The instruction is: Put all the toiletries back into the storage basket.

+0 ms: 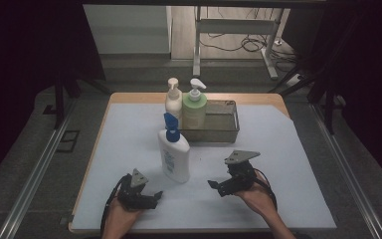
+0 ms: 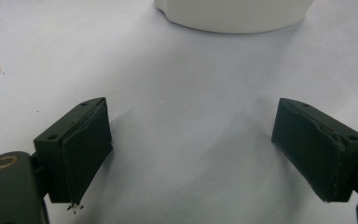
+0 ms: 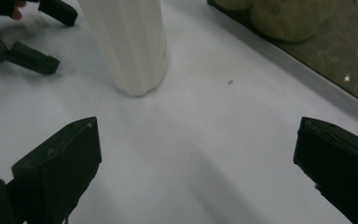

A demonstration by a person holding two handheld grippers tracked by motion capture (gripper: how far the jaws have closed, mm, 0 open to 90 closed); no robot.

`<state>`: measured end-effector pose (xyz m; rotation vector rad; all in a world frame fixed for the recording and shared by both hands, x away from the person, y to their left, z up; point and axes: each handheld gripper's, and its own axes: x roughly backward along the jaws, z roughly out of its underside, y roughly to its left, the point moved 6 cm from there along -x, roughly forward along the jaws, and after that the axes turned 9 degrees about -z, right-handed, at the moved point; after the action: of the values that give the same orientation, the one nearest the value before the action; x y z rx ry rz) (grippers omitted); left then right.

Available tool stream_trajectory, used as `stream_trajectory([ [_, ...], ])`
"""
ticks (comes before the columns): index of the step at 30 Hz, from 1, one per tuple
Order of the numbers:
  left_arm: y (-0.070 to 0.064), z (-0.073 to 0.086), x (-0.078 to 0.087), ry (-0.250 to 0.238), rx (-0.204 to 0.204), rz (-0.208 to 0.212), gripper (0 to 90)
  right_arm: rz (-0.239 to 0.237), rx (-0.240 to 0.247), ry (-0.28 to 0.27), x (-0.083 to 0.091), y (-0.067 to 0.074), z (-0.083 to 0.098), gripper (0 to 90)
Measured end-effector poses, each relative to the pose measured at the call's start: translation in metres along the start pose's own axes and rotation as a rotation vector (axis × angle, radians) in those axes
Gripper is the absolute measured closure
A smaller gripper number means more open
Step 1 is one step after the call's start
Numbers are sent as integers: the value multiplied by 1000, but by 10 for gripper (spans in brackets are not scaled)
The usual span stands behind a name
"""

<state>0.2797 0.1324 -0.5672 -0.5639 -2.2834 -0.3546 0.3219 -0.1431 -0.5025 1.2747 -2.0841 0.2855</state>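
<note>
High view: a wire-mesh basket point(image 1: 226, 130) sits toward the far edge of the white table sheet point(image 1: 288, 164). A green pump bottle point(image 1: 195, 107) stands inside the basket at its left end, and the remaining part of the basket holds nothing. A cream pump bottle point(image 1: 173, 99) stands just outside the basket's left wall, beside the green one. Nearer the person, apart from the basket, a white bottle with a blue pump point(image 1: 173, 149) stands upright on the sheet; its front carries a blue label whose writing is too small to read. This bottle stands between the left gripper point(image 1: 155, 195) and the right gripper point(image 1: 213, 185), touched by neither. Both grippers' jaws are spread wide with nothing between them; the gripper views show bare sheet in each gap.
</note>
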Motion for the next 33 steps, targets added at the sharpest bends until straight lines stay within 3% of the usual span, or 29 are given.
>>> stream_trajectory([
  [14, 0, 0, 0, -2, 1, 0, 117, -45, 33, -20, -12, 22, -40, 29],
  [33, 1, 0, 0, 0, 3, 3, 119, -33, 41, -41, -37, 37, -86, 68],
])
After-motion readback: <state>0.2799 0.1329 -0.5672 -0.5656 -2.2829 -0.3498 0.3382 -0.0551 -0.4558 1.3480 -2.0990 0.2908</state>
